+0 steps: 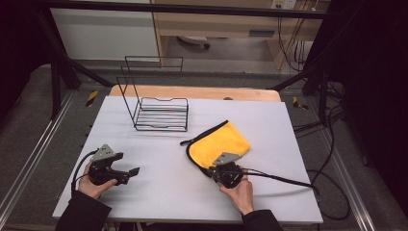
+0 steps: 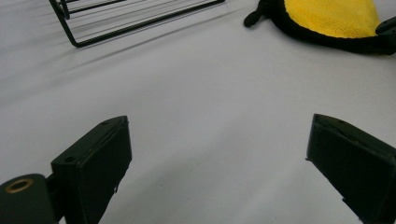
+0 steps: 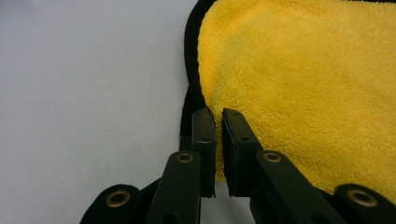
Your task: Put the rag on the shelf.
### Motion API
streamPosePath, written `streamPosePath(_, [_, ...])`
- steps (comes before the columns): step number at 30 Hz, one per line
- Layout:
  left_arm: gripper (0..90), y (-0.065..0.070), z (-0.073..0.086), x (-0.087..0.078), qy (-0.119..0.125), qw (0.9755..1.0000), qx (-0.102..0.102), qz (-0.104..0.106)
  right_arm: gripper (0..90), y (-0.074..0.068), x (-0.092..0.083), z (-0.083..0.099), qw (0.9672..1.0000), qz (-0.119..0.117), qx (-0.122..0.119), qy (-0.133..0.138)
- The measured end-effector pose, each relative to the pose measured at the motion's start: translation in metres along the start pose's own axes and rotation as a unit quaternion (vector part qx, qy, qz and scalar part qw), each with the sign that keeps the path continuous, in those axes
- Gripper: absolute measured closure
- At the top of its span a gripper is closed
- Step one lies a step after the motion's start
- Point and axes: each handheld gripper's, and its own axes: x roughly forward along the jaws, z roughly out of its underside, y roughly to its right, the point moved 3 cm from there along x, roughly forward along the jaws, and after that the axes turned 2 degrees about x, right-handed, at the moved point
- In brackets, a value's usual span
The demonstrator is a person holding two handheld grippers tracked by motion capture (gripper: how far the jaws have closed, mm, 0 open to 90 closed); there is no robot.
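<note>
Cloth [image 1: 220, 143], yellow, soft and limp, lies right of rack [image 1: 159, 113] on surface [image 1: 159, 183]; right gripper [image 3: 218, 122] pinches its black-trimmed near edge, a sound hold; left gripper [image 2: 217, 154] spread, empty.

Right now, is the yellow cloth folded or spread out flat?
Folded. In the high view the yellow cloth lies doubled over, its black-trimmed edge curving around the fold. The right gripper has its jaws shut on that edge.

Black grippers, brass rivets, flat black fingers [image 3: 204, 140], grey triangular plates, trailing black cables, dark sleeves
</note>
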Motion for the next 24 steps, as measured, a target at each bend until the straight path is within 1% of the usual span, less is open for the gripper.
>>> streamPosePath(2, [6.6, -0.001, 0.000, -0.001, -0.001, 1.0000, 0.000, 0.000, 84.8, 0.001, -0.005, -0.002, 1.0000, -0.005, 0.003, -0.002])
streamPosePath(3, [6.7, -0.001, 0.000, -0.001, -0.001, 1.0000, 0.000, 0.000, 84.8, 0.001, -0.011, -0.003, 1.0000, -0.008, 0.003, -0.003])
streamPosePath(5, [6.7, 0.000, 0.000, -0.001, -0.001, 1.0000, 0.001, 0.000, 84.8, 0.002, -0.014, -0.004, 0.9999, -0.011, 0.001, -0.006])
streamPosePath(7, [6.7, 0.001, -0.001, -0.001, 0.001, 1.0000, 0.001, 0.000, 84.9, 0.002, -0.021, -0.003, 0.9999, -0.013, -0.001, -0.009])
streamPosePath(9, [6.7, 0.002, -0.002, -0.001, 0.001, 1.0000, 0.001, 0.001, 84.8, 0.004, -0.028, 0.000, 0.9997, -0.018, -0.005, -0.014])
streamPosePath(10, [6.7, 0.003, -0.002, -0.001, 0.001, 1.0000, 0.002, 0.001, 84.8, 0.005, -0.032, 0.002, 0.9997, -0.021, -0.001, -0.015])
streamPosePath(11, [6.7, 0.003, -0.002, 0.000, 0.000, 1.0000, 0.003, 0.001, 84.7, 0.009, -0.038, 0.007, 0.9996, -0.025, 0.004, -0.010])
streamPosePath(12, [6.7, 0.004, -0.002, 0.000, -0.002, 1.0000, 0.004, 0.002, 84.7, 0.009, -0.038, 0.007, 0.9996, -0.025, 0.004, -0.010])
streamPosePath(13, [6.8, 0.005, -0.002, 0.001, -0.002, 1.0000, 0.004, 0.002, 84.6, 0.011, -0.040, 0.009, 0.9995, -0.029, 0.009, -0.005])
streamPosePath(14, [6.9, 0.005, -0.002, 0.001, -0.003, 1.0000, 0.003, 0.002, 84.4, 0.012, -0.040, 0.010, 0.9995, -0.029, 0.009, -0.002])
streamPosePath(15, [7.0, 0.005, -0.002, 0.002, -0.005, 1.0000, 0.004, 0.001, 84.1, 0.010, -0.035, 0.010, 0.9995, -0.030, 0.005, -0.001])
streamPosePath(17, [7.0, 0.007, -0.002, 0.003, -0.005, 1.0000, 0.005, 0.001, 84.0, 0.009, -0.032, 0.010, 0.9996, -0.028, 0.005, -0.006])
streamPosePath(20, [7.6, 0.008, -0.004, 0.003, -0.006, 1.0000, 0.006, 0.001, 81.9, 0.008, -0.025, 0.011, 0.9993, -0.033, 0.011, -0.016])
streamPosePath(21, [7.8, 0.009, -0.005, 0.004, -0.006, 1.0000, 0.006, 0.000, 79.3, 0.007, -0.025, 0.011, 0.9992, -0.033, 0.011, -0.018])
streamPosePath(23, [9.3, 0.012, -0.008, 0.005, -0.007, 1.0000, 0.006, 0.001, 69.3, 0.006, -0.027, 0.011, 0.9989, -0.044, 0.012, -0.012])
streamPosePath(24, [9.3, 0.014, -0.010, 0.006, -0.007, 1.0000, 0.004, 0.001, 69.3, 0.006, -0.027, 0.011, 0.9989, -0.044, 0.012, -0.012])
